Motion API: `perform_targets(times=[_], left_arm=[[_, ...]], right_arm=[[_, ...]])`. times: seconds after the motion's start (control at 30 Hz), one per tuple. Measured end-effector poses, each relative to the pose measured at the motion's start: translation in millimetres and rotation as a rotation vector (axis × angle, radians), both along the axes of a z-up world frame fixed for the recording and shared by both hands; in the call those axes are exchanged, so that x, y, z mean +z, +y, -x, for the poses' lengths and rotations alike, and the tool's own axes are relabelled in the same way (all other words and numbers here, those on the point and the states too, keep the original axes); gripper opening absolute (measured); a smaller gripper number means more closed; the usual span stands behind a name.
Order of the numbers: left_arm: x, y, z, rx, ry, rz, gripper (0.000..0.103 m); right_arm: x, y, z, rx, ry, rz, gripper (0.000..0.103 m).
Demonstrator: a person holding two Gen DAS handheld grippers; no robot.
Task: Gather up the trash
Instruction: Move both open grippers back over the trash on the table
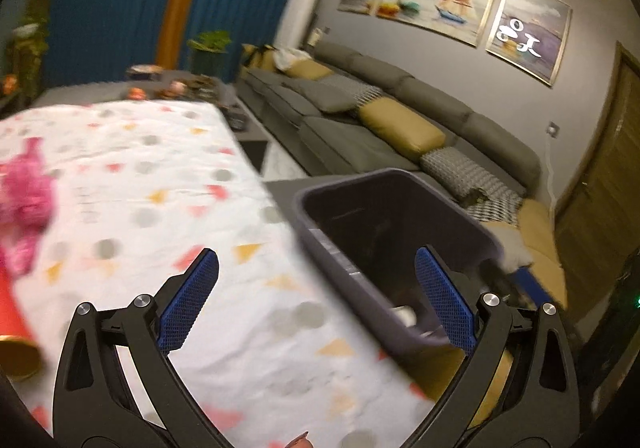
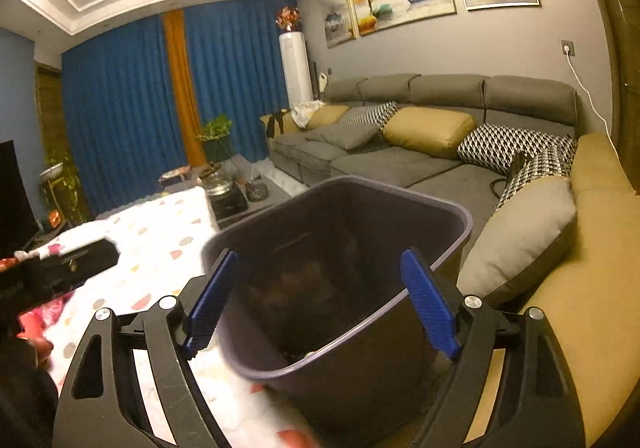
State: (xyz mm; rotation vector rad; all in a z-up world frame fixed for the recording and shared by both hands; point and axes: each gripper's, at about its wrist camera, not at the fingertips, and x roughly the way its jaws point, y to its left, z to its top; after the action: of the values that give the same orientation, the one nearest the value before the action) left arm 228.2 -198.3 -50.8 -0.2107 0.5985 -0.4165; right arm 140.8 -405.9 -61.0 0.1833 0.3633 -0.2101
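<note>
A dark grey waste bin (image 1: pixel 394 173) stands beside the table, between it and the sofa. My left gripper (image 1: pixel 316 264) is open and empty, over the table's right edge with its right finger in front of the bin. A crumpled pink wrapper (image 1: pixel 24 200) and a red tube with a gold end (image 1: pixel 14 324) lie on the white patterned tablecloth (image 1: pixel 160 188) at far left. My right gripper (image 2: pixel 320 260) is open above the bin (image 2: pixel 400 190), nothing between its fingers. Something pale and shiny (image 1: pixel 404 314) lies inside the bin.
A long grey sofa (image 2: pixel 400 164) with yellow and patterned cushions runs along the right wall, close behind the bin. A low coffee table (image 2: pixel 240 196) with a kettle and dishes sits beyond the clothed table. A black tool body (image 2: pixel 60 268) juts in at the left.
</note>
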Motion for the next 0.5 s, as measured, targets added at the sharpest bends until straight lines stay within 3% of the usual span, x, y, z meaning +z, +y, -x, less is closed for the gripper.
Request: perform_targets(times=[0.5], left_arm=[[-7.4, 147.4, 104.2, 0.334, -0.115, -0.177, 0.097]], right_arm=[[13.2, 105.4, 37.3, 0.249, -0.033, 0.018, 0.082]])
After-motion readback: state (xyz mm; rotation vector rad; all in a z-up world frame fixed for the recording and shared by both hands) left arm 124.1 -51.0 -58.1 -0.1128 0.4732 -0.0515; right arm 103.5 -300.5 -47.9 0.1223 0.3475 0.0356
